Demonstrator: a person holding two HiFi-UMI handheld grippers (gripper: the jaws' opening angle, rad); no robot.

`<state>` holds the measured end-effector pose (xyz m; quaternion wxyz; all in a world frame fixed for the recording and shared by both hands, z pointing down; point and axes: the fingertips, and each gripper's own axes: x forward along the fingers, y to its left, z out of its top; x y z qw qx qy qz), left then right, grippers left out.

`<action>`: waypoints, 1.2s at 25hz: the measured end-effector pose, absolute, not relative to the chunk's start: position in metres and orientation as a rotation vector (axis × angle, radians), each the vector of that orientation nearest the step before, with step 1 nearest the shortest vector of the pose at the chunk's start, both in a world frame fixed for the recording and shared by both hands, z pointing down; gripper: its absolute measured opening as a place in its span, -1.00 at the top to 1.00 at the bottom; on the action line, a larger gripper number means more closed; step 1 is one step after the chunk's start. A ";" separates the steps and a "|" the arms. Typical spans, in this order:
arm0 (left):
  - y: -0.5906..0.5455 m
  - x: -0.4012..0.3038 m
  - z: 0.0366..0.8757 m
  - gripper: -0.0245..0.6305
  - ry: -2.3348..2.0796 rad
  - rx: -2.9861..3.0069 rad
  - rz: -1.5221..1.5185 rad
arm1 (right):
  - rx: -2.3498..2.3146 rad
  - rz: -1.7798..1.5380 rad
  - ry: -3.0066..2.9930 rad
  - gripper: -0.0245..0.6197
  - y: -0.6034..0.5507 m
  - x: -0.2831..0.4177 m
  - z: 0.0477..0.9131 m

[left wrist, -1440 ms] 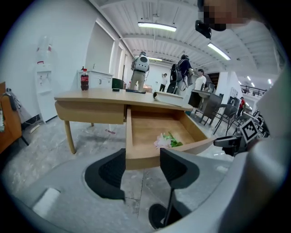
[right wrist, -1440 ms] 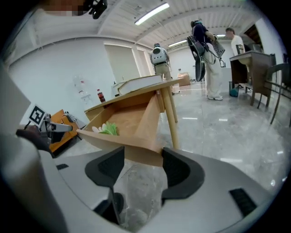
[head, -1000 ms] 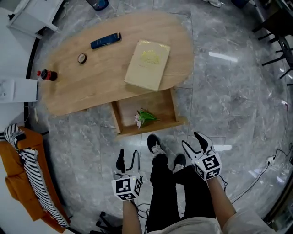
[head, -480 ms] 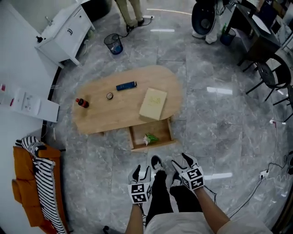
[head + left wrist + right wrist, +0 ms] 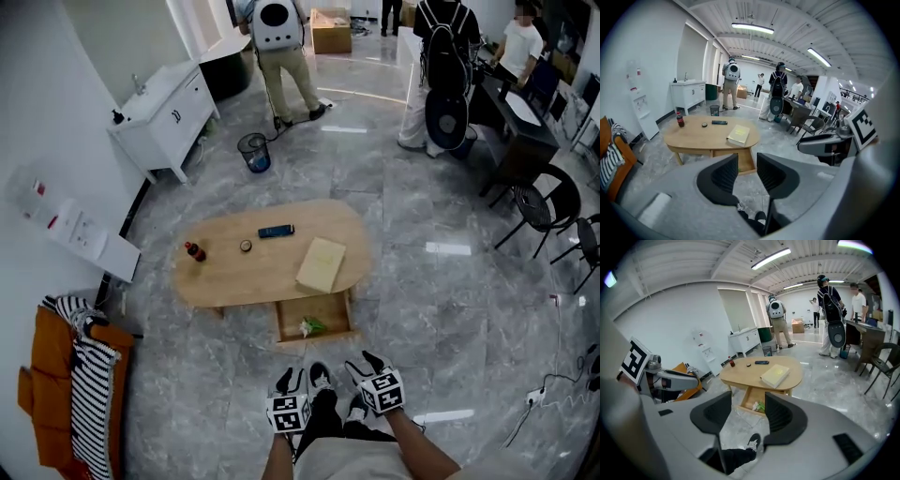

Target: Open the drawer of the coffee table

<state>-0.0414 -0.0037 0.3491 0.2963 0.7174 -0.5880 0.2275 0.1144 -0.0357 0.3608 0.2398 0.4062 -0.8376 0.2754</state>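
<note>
The oval wooden coffee table (image 5: 253, 267) stands on the grey marble floor. Its drawer (image 5: 314, 323) is pulled out toward me, and a green and white sprig (image 5: 309, 326) lies in it. Both grippers hang well short of the table, above my own legs. My left gripper (image 5: 291, 378) has its jaws closing, and nothing is between them. The jaws of my right gripper (image 5: 364, 366) stand wider, are closing too, and also hold nothing. Each gripper view looks between its jaws at the open drawer (image 5: 749, 399) far off.
On the tabletop lie a pale book (image 5: 322, 264), a dark remote (image 5: 276, 231), a small round lid (image 5: 246, 246) and a red-capped bottle (image 5: 194, 251). An orange chair with striped cloth (image 5: 66, 394) stands left, black chairs (image 5: 553, 211) right. People (image 5: 279, 37), a bin (image 5: 253, 150) and a cabinet (image 5: 164, 112) are behind.
The head view has pulled up and back, so the table looks smaller and farther. Both grippers rose with it and their jaws narrowed, the left more. The drawer stays open.
</note>
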 end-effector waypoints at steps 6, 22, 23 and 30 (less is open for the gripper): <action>0.006 -0.042 0.342 0.61 -1.601 1.899 0.584 | 1.104 0.753 -2.318 0.29 -0.024 0.109 0.357; 0.039 -0.014 0.336 0.89 -1.646 1.893 0.561 | 1.061 0.687 -2.373 0.81 -0.006 0.111 0.341; 0.038 -0.012 0.335 0.89 -1.646 1.901 0.562 | 1.064 0.697 -2.374 0.83 -0.006 0.112 0.342; 0.046 -0.010 0.332 0.89 -1.650 1.905 0.559 | 1.048 0.708 -2.372 0.87 0.003 0.118 0.344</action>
